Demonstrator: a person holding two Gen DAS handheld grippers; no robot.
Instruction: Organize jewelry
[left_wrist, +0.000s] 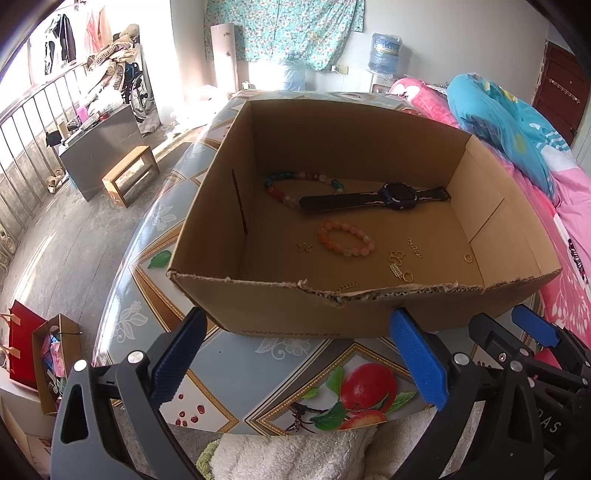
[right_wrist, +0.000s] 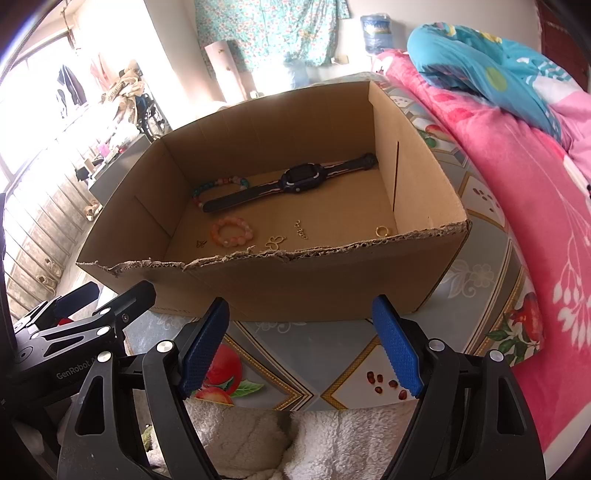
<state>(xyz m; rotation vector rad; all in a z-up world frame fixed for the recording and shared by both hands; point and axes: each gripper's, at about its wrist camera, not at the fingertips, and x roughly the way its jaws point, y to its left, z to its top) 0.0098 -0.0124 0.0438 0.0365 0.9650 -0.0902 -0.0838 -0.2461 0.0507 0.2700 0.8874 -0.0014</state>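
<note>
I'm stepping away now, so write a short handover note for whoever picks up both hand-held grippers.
Left hand-held gripper: open, empty, in front of the cardboard box.
Right hand-held gripper: open, empty, same spot.
In the box: watch, multicolour bead bracelet, orange bead bracelet, gold ring, small gold charms and chains.
Done: jewelry is all inside the box.
Left: it lies loose and unsorted; nothing gripped yet.

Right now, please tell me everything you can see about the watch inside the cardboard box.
The watch is a dark smartwatch with a squarish rounded case, a dark screen and a long strap that shows pinkish stripes near the case. It lies flat, unbuckled and stretched out on the floor of the cardboard box near the far wall. One strap end overlaps the multicoloured bead bracelet.
</note>
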